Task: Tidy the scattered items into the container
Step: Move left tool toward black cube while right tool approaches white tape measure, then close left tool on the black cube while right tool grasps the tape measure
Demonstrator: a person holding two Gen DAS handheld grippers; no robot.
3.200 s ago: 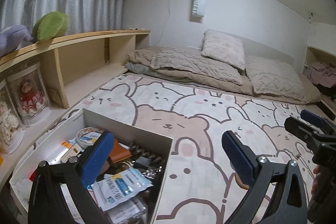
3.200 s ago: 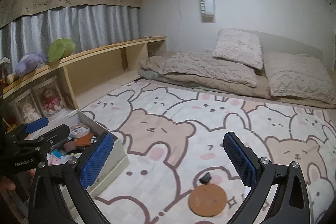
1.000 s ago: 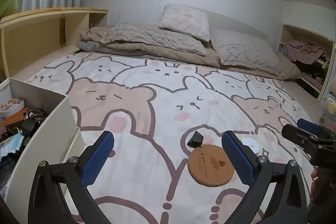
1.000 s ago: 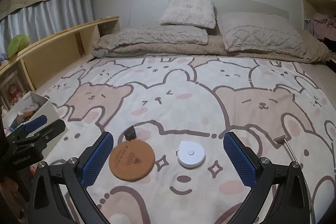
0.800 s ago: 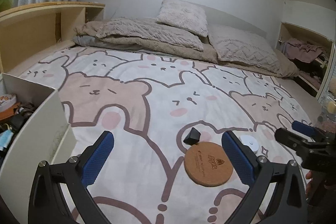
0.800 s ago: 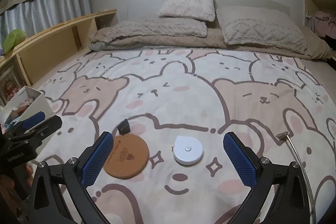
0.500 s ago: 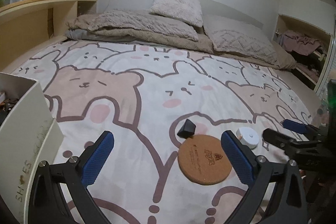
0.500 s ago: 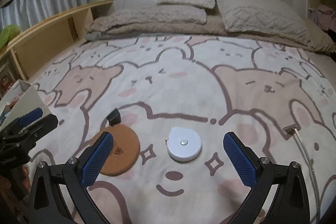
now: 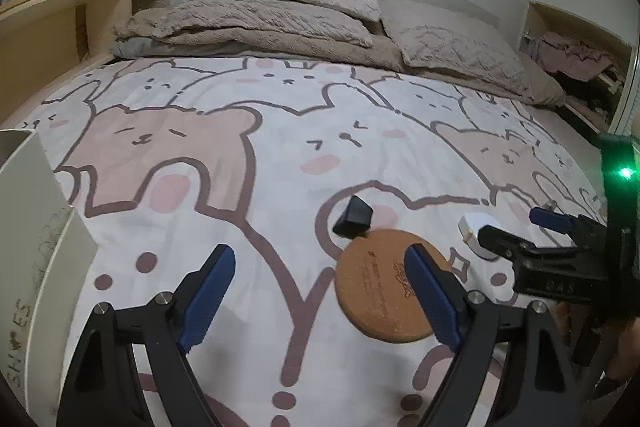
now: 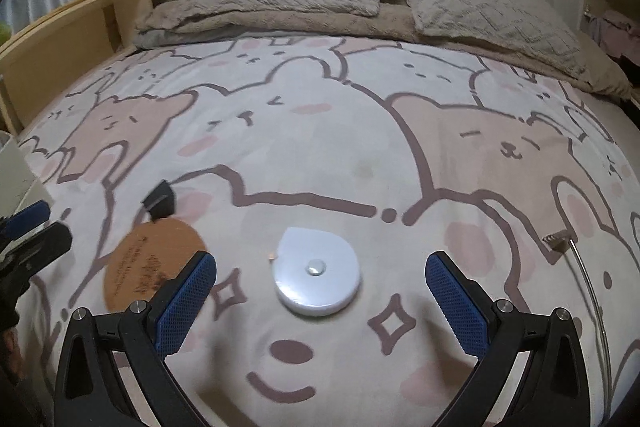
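Matt cork coaster (image 9: 390, 287), glossy white plastic disc (image 10: 316, 271), soft cloth bedspread (image 10: 320, 131).

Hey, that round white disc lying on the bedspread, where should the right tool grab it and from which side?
Take the white disc across its round rim, coming down from above and slightly behind. It lies flat on the bedspread, low and wide, with bare cloth on both sides, so the open right tool, already straddling it, can close on opposite edges.

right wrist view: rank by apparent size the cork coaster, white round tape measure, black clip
1. Cork coaster, though the left finger hides part of it.
2. White round tape measure: close to the coaster in apparent size, and it lies nearer the lens, so this order is unsure.
3. Black clip, clearly smallest.
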